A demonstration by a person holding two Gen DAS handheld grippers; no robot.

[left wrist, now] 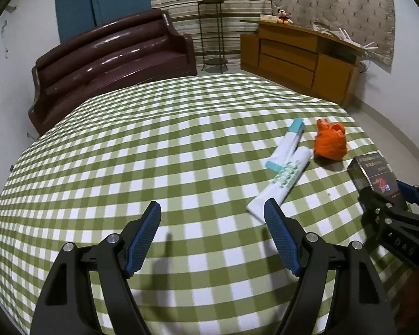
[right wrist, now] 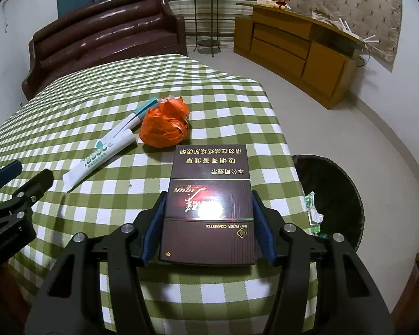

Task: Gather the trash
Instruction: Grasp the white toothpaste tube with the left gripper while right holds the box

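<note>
My right gripper (right wrist: 208, 198) is shut on a dark maroon cigarette box (right wrist: 209, 195), held over the table's right edge; the box also shows in the left wrist view (left wrist: 373, 174). A white and teal toothpaste tube (left wrist: 282, 170) lies on the green checked tablecloth (left wrist: 153, 153), with a crumpled orange wrapper (left wrist: 329, 141) just right of it. Both show in the right wrist view: the tube (right wrist: 106, 148), the wrapper (right wrist: 164, 124). My left gripper (left wrist: 212, 208) is open and empty, its right finger near the tube's near end.
A black trash bin (right wrist: 335, 195) with some green and white litter stands on the floor beside the table's right edge. A dark brown sofa (left wrist: 111, 55) is beyond the table, a wooden cabinet (left wrist: 299, 55) at the back right.
</note>
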